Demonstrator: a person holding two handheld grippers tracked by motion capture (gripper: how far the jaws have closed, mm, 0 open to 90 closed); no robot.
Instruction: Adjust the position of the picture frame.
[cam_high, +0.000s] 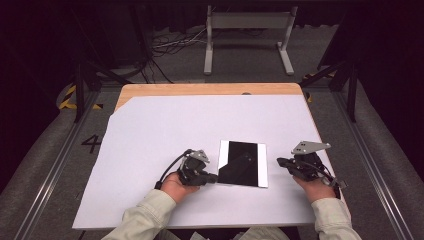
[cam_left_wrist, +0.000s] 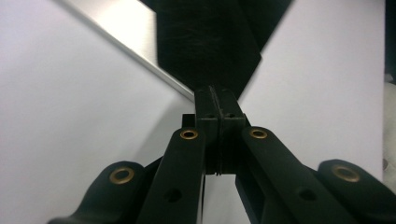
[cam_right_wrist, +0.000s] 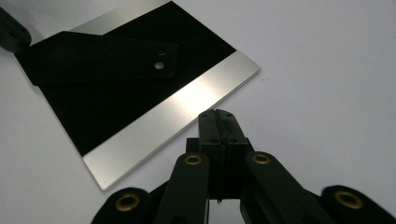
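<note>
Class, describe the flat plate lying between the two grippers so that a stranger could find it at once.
Start at the white sheet covering the wooden table, then look near its front edge, between the left gripper and the right gripper. The plate lies flat there: a glossy black rectangle with bright silver strips along two opposite sides.

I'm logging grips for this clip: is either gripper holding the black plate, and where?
Neither. Both the left gripper and the right gripper are shut on nothing; the left tips sit at the plate's near left corner.

Left gripper jaws closed, pointing right; right gripper jaws closed, pointing left; forearms low.
</note>
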